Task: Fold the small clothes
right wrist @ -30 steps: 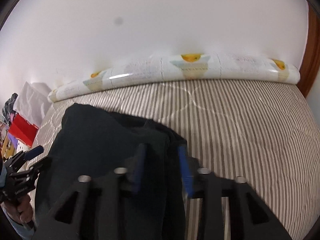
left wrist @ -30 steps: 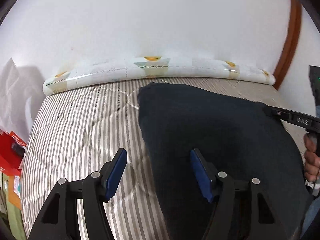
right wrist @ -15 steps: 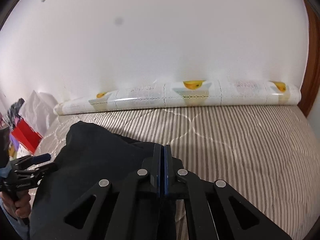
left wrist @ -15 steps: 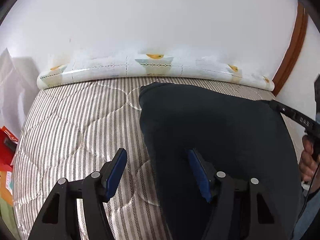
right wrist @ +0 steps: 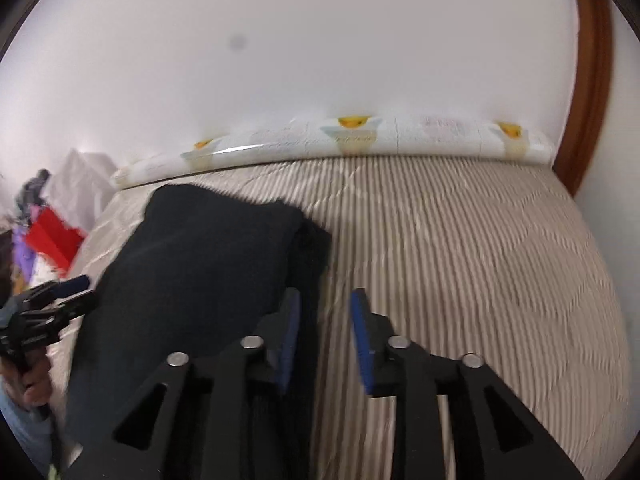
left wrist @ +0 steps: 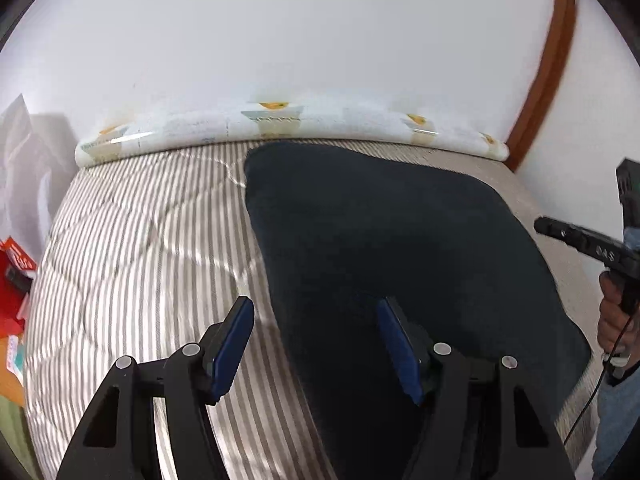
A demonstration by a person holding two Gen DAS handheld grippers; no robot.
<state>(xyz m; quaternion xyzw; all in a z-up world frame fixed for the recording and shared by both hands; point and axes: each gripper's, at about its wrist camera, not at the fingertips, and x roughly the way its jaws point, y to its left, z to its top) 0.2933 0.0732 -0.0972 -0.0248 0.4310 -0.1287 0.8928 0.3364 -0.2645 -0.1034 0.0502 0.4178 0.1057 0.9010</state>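
A dark navy garment (left wrist: 380, 232) lies folded on the striped mattress (left wrist: 140, 260), its near part hidden behind my fingers. My left gripper (left wrist: 315, 308) hovers open over the garment's left edge, one pad above the cloth and the other above the mattress, with nothing gripped. In the right wrist view the garment (right wrist: 200, 264) is left of centre. My right gripper (right wrist: 326, 298) is at its right edge, jaws opening; only striped mattress (right wrist: 460, 260) shows between the pads. Each gripper appears in the other's view, at the right (left wrist: 546, 227) and at the left (right wrist: 80, 286).
A rolled, fruit-printed mat (left wrist: 280, 124) runs along the white wall at the far side of the mattress. A red box (left wrist: 12, 280) and white bags stand off the left edge. A brown door frame (left wrist: 548, 64) rises at the right. A person's hand (left wrist: 612, 316) holds the right gripper.
The right jaws closed fully half a second ago and now stand apart again at the garment's right edge. Both views have shifted a little across the bed. The left jaws kept their width.
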